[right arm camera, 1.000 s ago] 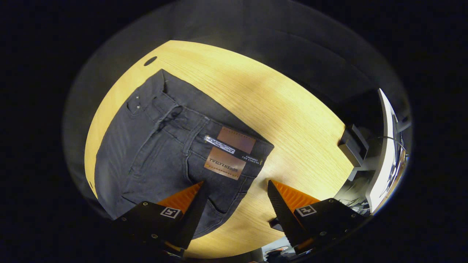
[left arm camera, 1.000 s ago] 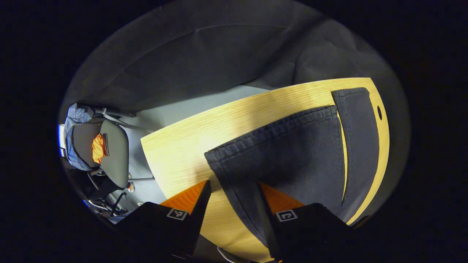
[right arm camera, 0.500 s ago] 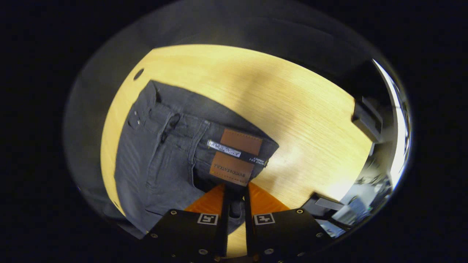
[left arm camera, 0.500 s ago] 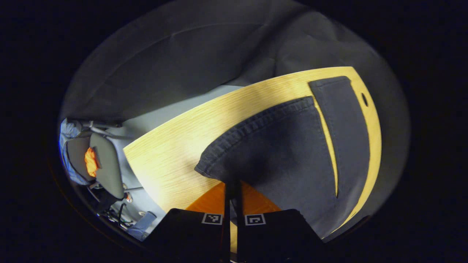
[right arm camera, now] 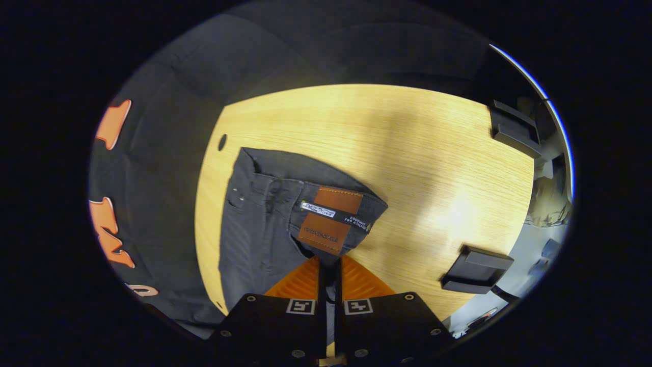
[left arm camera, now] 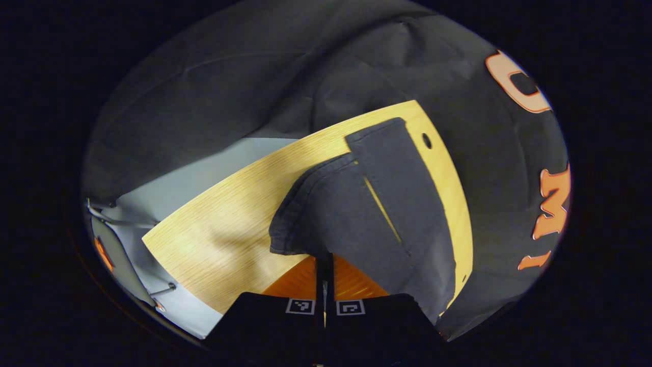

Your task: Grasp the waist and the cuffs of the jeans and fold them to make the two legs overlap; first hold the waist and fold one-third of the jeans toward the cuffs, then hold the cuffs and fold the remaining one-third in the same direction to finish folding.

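Dark jeans (left arm camera: 367, 214) lie on a light wooden table (left arm camera: 219, 219). In the left gripper view my left gripper (left arm camera: 324, 262) is shut on the near cuff (left arm camera: 300, 204), which is lifted and curls over toward the far leg (left arm camera: 392, 168). In the right gripper view the waist end of the jeans (right arm camera: 260, 214) shows, with a brown leather patch (right arm camera: 328, 219) on the waistband. My right gripper (right arm camera: 330, 267) is shut on the near waist corner just below the patch, raised off the table (right arm camera: 407, 153).
A small round hole (left arm camera: 427, 141) sits in the table near the far edge. Two dark blocks (right arm camera: 476, 270) (right arm camera: 514, 130) rest at the table's right side in the right gripper view. Grey floor (left arm camera: 168, 173) lies beyond the table's left edge. Black cloth wall (left arm camera: 254, 76) stands behind.
Both grippers went from open to shut on the jeans, left on the cuff, right on the waist. Both have since lifted, pulling the near leg up and over toward the far leg.
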{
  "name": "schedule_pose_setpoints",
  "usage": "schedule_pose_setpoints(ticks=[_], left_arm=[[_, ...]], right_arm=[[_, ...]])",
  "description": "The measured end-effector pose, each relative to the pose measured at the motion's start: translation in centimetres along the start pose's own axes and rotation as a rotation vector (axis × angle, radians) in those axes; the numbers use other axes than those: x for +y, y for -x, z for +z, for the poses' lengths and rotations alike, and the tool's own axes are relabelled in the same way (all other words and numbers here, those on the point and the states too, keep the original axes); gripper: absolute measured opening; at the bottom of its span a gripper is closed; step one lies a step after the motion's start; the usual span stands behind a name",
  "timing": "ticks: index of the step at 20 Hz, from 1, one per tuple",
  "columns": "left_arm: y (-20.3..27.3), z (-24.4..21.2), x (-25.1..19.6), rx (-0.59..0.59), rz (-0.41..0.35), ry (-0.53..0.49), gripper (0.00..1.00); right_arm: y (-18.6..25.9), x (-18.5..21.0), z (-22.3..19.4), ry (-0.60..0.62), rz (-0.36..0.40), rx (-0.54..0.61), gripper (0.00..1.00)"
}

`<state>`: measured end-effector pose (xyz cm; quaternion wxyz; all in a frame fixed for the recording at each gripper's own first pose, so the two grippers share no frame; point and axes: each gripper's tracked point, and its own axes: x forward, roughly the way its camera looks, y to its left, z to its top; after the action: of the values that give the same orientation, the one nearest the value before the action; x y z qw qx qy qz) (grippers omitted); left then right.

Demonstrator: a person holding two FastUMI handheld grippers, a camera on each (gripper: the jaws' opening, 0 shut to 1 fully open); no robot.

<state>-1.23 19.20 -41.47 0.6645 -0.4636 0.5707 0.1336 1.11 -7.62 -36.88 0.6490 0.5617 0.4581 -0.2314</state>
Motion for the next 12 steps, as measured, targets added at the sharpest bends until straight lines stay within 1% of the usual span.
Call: schedule_pose_setpoints(ticks=[2, 3, 6, 9, 12], left_arm=[[0.6, 1.0, -1.7, -0.001, -0.053, -0.025, 0.01], [0.8, 2.0, -3.4, 0.0, -0.08, -0.042, 0.01], [0.3, 4.3, -6.5, 0.004, -0.13, -0.108, 0.01], [-1.2, 6.3, -9.8, 0.021, -0.159, -0.168, 0.01], [-2.7, 8.4, -12.5, 0.034, -0.162, -0.194, 0.01]], right_arm=[[0.7, 1.7, 0.2, 0.002, 0.042, -0.024, 0.07], [1.3, 2.7, 0.5, 0.002, 0.06, -0.045, 0.06], [2.1, 6.7, 0.8, 0.012, 0.117, -0.077, 0.07], [2.6, 9.7, 1.5, 0.025, 0.12, -0.12, 0.06], [2.8, 11.6, 2.1, 0.0, 0.113, -0.129, 0.06]])
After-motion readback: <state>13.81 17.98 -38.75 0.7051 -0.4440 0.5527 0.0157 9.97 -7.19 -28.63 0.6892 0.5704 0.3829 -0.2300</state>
